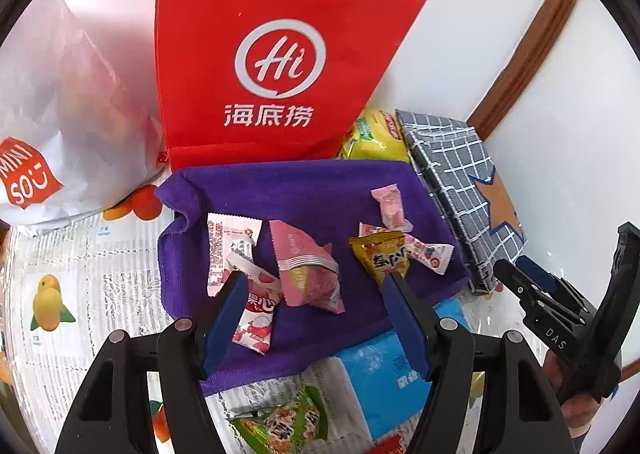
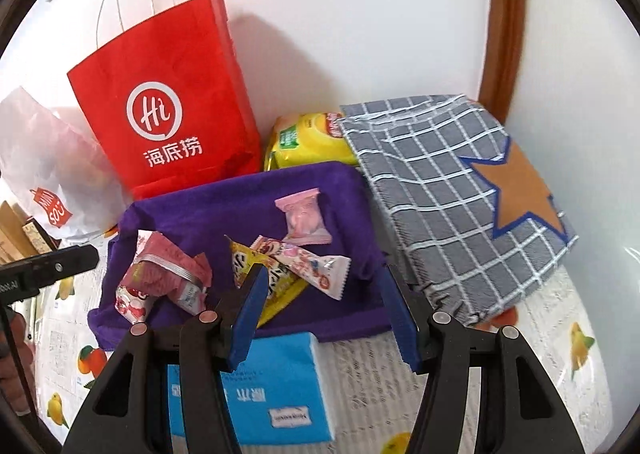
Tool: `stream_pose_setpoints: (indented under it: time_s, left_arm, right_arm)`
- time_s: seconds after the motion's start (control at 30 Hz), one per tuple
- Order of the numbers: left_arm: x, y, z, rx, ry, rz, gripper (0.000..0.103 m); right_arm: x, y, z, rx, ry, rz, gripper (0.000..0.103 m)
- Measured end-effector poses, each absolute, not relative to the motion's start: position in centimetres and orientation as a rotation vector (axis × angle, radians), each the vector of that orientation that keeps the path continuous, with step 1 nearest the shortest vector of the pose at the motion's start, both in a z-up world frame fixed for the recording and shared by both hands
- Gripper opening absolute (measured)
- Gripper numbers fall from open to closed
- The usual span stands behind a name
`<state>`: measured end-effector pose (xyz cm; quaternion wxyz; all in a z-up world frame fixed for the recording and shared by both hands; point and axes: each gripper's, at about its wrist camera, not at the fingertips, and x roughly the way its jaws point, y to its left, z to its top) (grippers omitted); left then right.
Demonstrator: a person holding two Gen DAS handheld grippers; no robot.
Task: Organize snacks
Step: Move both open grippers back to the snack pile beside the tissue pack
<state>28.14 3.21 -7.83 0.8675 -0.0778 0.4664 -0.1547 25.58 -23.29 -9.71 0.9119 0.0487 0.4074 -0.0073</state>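
Note:
A purple cloth (image 1: 304, 190) (image 2: 224, 210) holds several snack packets. My left gripper (image 1: 316, 288) hovers open above it, with nothing pressed between its blue pads. A pink packet (image 1: 308, 274) lies on the cloth below the gap, and a lychee packet (image 1: 258, 310) sits by the left finger. A yellow packet (image 1: 380, 254) (image 2: 280, 288) and a white-pink packet (image 1: 430, 254) (image 2: 316, 268) lie to the right. A small pink candy (image 1: 390, 206) (image 2: 306, 220) rests farther back. My right gripper (image 2: 324, 288) (image 1: 560, 294) stands open and empty over the cloth's near right edge.
A red paper bag (image 1: 272, 66) (image 2: 168, 106) and a white bag (image 1: 60, 126) stand behind the cloth. A yellow bag (image 2: 308, 138) and a grey checked cloth with a star (image 2: 460, 194) are at the right. A blue tissue pack (image 2: 280, 382) and a green packet (image 1: 280, 422) lie in front.

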Motion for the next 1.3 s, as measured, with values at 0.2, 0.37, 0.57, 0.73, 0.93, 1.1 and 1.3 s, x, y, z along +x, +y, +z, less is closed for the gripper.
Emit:
stream_pose_setpoints:
  time_s: [0.2,0.37,0.57,0.73,0.93,1.1,1.3]
  left_arm:
    - [26.7,2.4,-7.1,-0.154,0.975,-0.351,0.072]
    - [25.2,1.8,-6.9,-0.135,0.982,-0.352,0.072]
    - [22.4,1.6,-5.8,-0.110,0.946,-0.344,0.072]
    - [20.1,1.6,-4.9,-0.101,0.916,-0.328,0.072]
    - [17.4,1.5,-4.3,-0.089,0.892,-0.316,0.072]
    - [15.7,1.6,-4.4,-0.098,0.896,-0.304,0.072]
    - [13.6,2.2,-5.3,-0.085,0.913,-0.261,0.072]
  right_arm:
    - [24.5,-23.6,-9.2,0.090,0.875,-0.013,0.058]
    - [23.2,-23.1,-8.8,0.053,0.880,-0.011,0.058]
    - [21.2,-23.0,-7.8,0.072,0.861,0.010,0.058]
    - [19.3,-22.8,-7.2,0.066,0.851,0.031,0.058]
    - [17.0,-22.8,-6.9,0.062,0.846,0.052,0.057]
    - [15.2,-22.7,-7.0,0.050,0.841,0.068,0.057]
    - [13.5,-22.6,-8.0,0.052,0.857,0.101,0.057]
